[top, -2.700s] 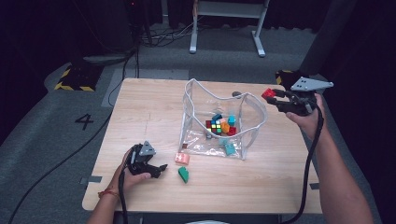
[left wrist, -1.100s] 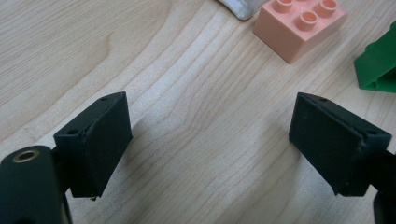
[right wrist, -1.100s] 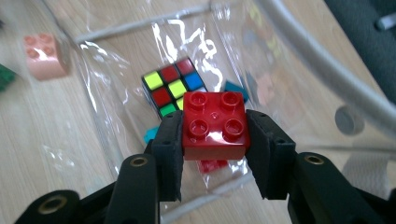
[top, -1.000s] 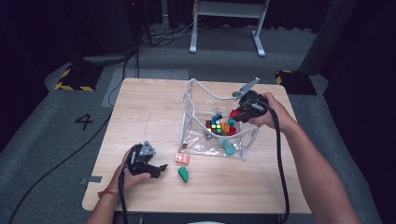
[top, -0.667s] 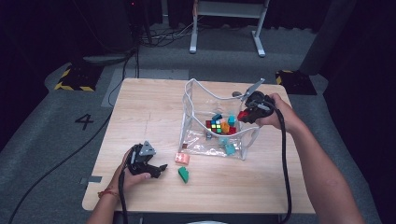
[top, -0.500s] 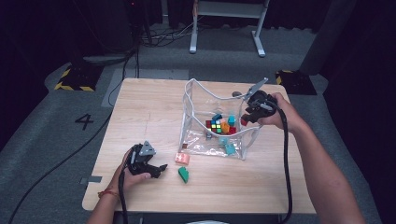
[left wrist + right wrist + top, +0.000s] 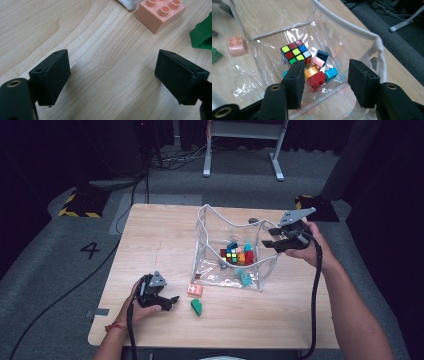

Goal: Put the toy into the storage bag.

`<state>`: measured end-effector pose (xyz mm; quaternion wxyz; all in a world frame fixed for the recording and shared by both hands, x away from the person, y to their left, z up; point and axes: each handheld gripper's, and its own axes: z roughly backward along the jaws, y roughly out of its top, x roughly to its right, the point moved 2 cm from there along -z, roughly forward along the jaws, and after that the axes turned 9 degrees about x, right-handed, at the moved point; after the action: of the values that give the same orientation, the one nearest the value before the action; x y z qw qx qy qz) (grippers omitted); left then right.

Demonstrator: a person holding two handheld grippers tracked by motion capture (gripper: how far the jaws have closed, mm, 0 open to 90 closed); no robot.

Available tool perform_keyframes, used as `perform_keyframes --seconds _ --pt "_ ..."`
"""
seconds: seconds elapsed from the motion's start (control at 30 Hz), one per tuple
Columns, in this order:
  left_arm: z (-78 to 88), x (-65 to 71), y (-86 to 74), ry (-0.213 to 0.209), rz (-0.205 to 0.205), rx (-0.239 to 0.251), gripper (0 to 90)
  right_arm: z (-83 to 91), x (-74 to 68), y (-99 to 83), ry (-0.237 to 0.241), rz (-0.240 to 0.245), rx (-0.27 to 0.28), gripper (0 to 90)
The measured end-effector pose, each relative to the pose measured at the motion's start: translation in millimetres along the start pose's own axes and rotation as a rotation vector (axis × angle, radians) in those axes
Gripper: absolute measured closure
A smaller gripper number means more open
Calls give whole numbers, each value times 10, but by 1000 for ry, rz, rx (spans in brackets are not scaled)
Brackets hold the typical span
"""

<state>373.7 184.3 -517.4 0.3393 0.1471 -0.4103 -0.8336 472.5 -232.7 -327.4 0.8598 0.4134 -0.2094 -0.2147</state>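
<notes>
We see the bag [image 7: 235, 252] mid-desk [image 7: 160, 235] holding the cube [image 7: 231, 256] among bricks; two bricks [image 7: 195, 290] lie before its left corner.

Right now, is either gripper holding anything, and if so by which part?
Nothing is held. The right gripper has just been opening, jaws empty above the clear plastic bag where the red toy brick lies. The left gripper rests open on the wooden table.
</notes>
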Motion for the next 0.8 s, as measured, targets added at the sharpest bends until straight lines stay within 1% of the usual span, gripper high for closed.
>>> perform_keyframes --seconds 0.07,0.1,0.17,0.23,0.3,0.37,0.43,0.5,0.6,0.67,0.7,0.8 --pt "-2 0 0 0 1 1 132 72 16 -8 -19 -8 40 426" --pt "-2 0 -1 0 0 1 132 108 20 -9 -29 -23 59 399" --pt "0 0 0 0 0 0 132 194 23 -14 -49 -43 109 378" --pt "0 0 0 0 1 0 132 283 27 -32 -59 -67 159 335" --pt "0 0 0 0 0 0 132 375 28 -73 -84 -75 186 293" --pt "1 -1 0 0 -2 -1 132 474 20 -126 -105 -72 223 275" --pt "-1 0 0 0 0 1 132 568 14 -196 -117 -81 256 272" --pt "-1 0 0 0 0 1 132 637 -3 -273 -130 -93 263 266" --pt "-1 0 0 0 0 0 132 713 -36 -387 -154 -77 270 259" --pt "1 -1 0 0 -1 -1 132 754 -66 -458 -159 -87 270 251" --pt "-1 0 0 0 0 1 132 772 -77 -490 -159 -83 277 249" --pt "0 -1 0 0 -2 -1 132 807 -151 -585 -167 -91 281 242"
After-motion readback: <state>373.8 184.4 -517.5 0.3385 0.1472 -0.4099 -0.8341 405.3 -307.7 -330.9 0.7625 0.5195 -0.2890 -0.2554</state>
